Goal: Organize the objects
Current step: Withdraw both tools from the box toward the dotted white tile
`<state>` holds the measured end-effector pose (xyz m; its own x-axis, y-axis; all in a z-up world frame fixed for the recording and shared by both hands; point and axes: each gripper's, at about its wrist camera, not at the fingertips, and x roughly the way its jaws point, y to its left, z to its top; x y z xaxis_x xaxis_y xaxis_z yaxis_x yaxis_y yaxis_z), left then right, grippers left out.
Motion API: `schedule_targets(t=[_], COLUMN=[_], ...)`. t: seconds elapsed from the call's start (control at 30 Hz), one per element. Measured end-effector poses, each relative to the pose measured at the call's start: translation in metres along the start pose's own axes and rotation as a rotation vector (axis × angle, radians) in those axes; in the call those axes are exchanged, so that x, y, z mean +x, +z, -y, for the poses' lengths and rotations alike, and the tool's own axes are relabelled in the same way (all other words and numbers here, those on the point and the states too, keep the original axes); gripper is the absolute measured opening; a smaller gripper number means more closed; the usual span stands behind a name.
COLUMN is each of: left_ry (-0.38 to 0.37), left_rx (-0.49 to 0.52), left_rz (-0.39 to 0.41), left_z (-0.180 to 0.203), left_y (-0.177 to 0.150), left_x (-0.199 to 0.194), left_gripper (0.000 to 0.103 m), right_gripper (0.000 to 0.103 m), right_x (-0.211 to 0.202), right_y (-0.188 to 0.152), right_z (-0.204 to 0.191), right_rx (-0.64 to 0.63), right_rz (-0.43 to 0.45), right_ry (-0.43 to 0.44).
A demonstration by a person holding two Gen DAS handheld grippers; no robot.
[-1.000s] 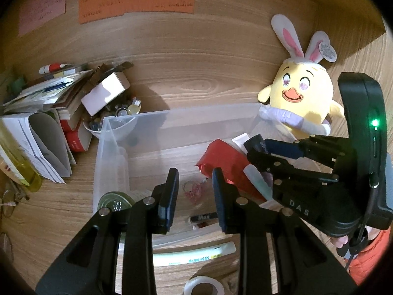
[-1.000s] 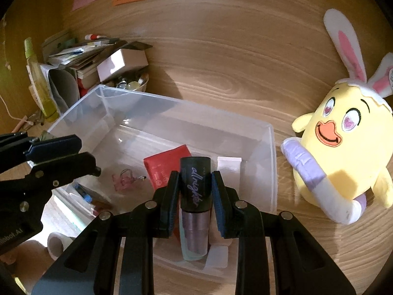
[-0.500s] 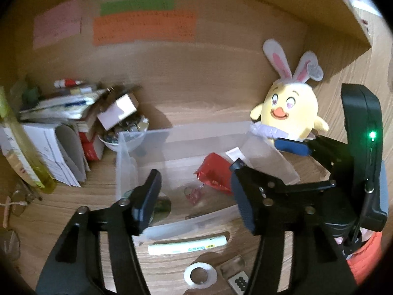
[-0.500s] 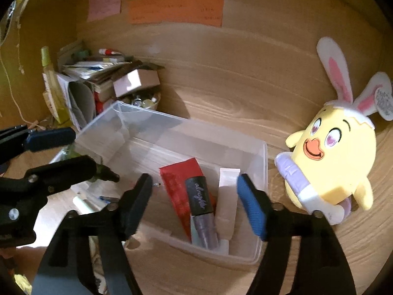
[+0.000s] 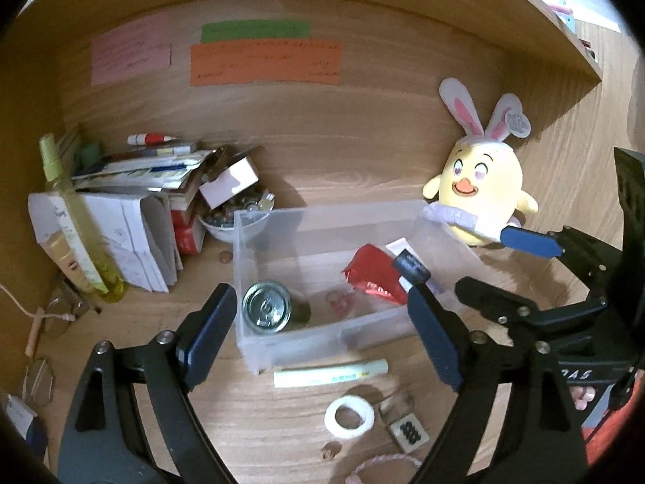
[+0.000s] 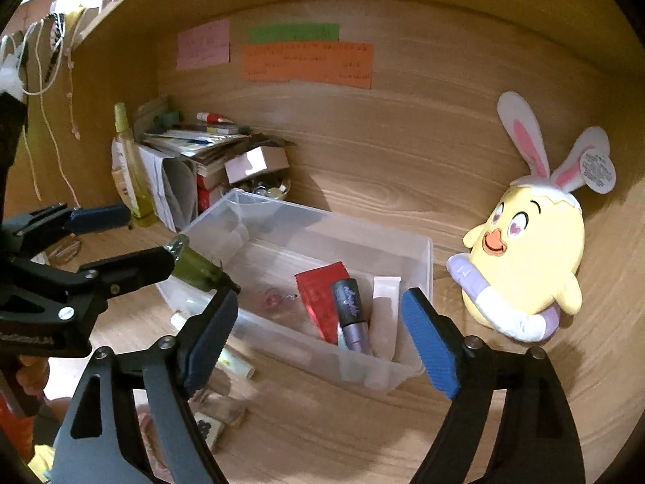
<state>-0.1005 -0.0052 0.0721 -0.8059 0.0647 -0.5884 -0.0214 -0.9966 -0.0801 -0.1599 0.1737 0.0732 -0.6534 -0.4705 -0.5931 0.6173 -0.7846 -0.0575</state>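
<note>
Both grippers, left gripper and right gripper, hover with empty jaws opening above the clear bin holding the lipstick tube; reaching for the bench's loose white tube risks nudging the bin

Both grippers are black, silver-screwed, with blue finger pads.

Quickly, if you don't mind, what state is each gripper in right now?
Left gripper: jaws opening, nothing between them.
Right gripper: jaws opening, nothing between them.
</note>
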Motion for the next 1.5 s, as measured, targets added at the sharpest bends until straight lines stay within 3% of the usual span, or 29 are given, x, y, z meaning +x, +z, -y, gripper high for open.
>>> schedule_targets(t=[0.7,0.9,0.97,1.13,1.23,1.5], left_ry=[0.02,-0.022,-0.024,-0.058,-0.073,-0.121], left_rx=[0.008,0.025,0.034,0.021,0.02,0.038], left_rz=[-0.114,-0.177,-0.196,-0.234,-0.248,-0.293], left_z=[-0.02,-0.025,-0.025,-0.027,-0.026,-0.015], left_y=[-0.06,-0.083,-0.09,-0.103,-0.108,-0.115], left_x=[-0.006,0.004,0.006,0.012,0.015,0.019], left_gripper=[0.094,0.093,0.084,0.078,0.065,0.049], right_gripper=[0.082,0.082,0.082,0.081,0.08,0.056], right_x=[0.002,0.006,0.009,0.013,0.014,0.03], right_y=[-0.058,-0.073,-0.077,-0.087,-0.091,-0.098], right_z=[-0.016,-0.025,-0.027,-0.04,-0.048,-0.056], right_rx=[0.033,0.03,0.039,0.015,0.0,0.006], right_rz=[-0.1,-0.13,-0.147,-0.161,-0.162,-0.226], right_ry=[0.056,0.048,0.066,0.118,0.134,0.183])
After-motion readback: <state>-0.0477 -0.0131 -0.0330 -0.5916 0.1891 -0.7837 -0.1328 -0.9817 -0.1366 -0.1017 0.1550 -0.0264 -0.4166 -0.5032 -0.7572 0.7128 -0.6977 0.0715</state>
